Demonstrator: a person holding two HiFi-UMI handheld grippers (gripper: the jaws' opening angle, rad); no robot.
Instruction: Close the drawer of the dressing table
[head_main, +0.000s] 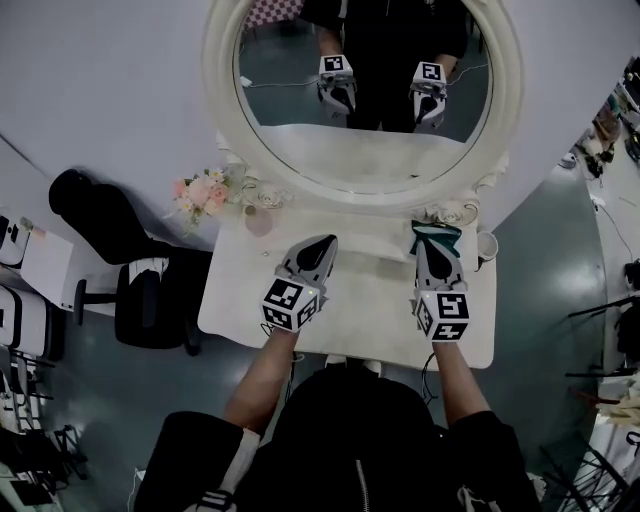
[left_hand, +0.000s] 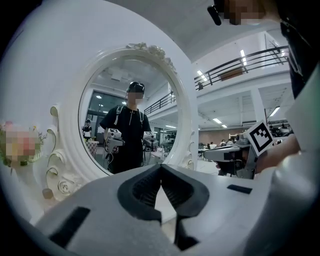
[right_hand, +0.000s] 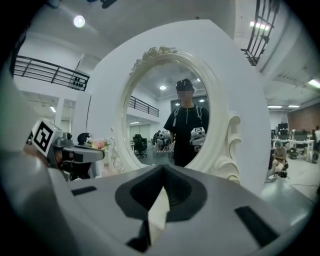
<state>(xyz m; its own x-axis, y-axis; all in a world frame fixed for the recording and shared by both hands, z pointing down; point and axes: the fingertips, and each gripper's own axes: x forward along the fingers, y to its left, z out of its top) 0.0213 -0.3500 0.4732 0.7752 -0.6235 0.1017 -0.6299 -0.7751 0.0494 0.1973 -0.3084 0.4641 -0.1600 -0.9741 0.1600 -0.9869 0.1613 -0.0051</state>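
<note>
The drawer of the dressing table (head_main: 372, 305) is out of sight, hidden under the white tabletop and the person's dark torso (head_main: 350, 440). Above the top, the left gripper (head_main: 318, 248) and right gripper (head_main: 433, 246) hang with jaws pressed together, empty. The right one partly covers a teal item (head_main: 440, 233). Flowers (head_main: 203, 192), a cup (head_main: 487, 244) and the oval mirror (head_main: 365, 150) stand behind.

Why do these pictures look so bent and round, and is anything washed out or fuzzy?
Head view: dim and greyish, with floor and walls bending round the mirror frame. Left gripper view: a fisheye circle with black corners, the frame bulging and the background railings curved. Right gripper view: the same fisheye look, and a ceiling lamp blown out to plain white.
</note>
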